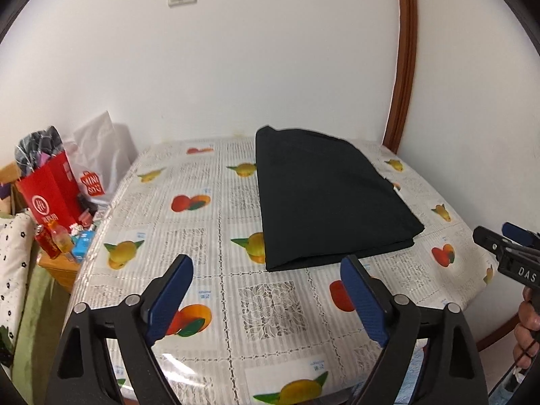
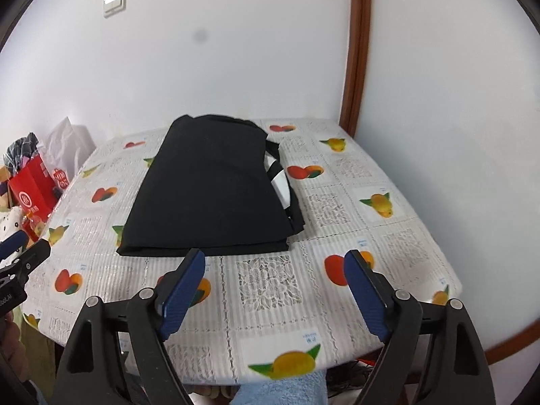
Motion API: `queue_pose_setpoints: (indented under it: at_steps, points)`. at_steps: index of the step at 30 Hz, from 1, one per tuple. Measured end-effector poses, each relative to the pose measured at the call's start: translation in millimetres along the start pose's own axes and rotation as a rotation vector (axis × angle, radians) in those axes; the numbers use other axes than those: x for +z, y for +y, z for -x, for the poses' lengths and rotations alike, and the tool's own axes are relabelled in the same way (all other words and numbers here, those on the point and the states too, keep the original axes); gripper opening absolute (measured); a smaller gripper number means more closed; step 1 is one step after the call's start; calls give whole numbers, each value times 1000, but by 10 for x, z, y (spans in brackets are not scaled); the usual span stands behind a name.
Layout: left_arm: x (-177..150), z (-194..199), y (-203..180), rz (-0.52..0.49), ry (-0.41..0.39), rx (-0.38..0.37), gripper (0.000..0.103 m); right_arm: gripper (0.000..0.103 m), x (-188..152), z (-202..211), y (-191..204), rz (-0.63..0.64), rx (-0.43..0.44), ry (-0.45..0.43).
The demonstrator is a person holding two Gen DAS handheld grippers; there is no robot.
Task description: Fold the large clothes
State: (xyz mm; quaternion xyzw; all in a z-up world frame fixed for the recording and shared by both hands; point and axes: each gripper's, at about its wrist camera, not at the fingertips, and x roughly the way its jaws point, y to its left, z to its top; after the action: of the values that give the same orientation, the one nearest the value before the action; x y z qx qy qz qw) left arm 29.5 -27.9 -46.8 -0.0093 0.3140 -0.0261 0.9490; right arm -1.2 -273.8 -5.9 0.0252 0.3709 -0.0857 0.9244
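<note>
A black garment [image 1: 324,199] lies folded into a thick rectangle on the table [image 1: 209,182], toward its far side. In the right wrist view the same black garment [image 2: 212,185] shows a white-and-black patch at its right edge. My left gripper [image 1: 266,263] hovers open above the near part of the table, just short of the fold's front edge, with nothing between its blue pads. My right gripper [image 2: 275,258] is open too, empty, in front of the garment's near edge. The right gripper [image 1: 506,236] also shows at the right edge of the left wrist view.
The table wears a fruit-print plastic cloth [image 2: 337,202] and stands in a white-walled corner. Left of it, a red paper bag [image 1: 50,192], a white plastic bag [image 1: 101,155] and small bottles [image 1: 57,239] crowd a low wooden stand. A brown door frame [image 1: 403,67] rises at the right.
</note>
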Motion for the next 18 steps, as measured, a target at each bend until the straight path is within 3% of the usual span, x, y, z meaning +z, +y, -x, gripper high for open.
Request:
queue_pose_setpoints:
  at_steps: [6, 18]
  points:
    - [-28, 237, -63, -3, -31, 16, 95, 100, -91, 332, -14, 10, -36, -43]
    - [-114, 474, -87, -1, -74, 26, 100, 103, -227, 535, -54, -7, -71, -82]
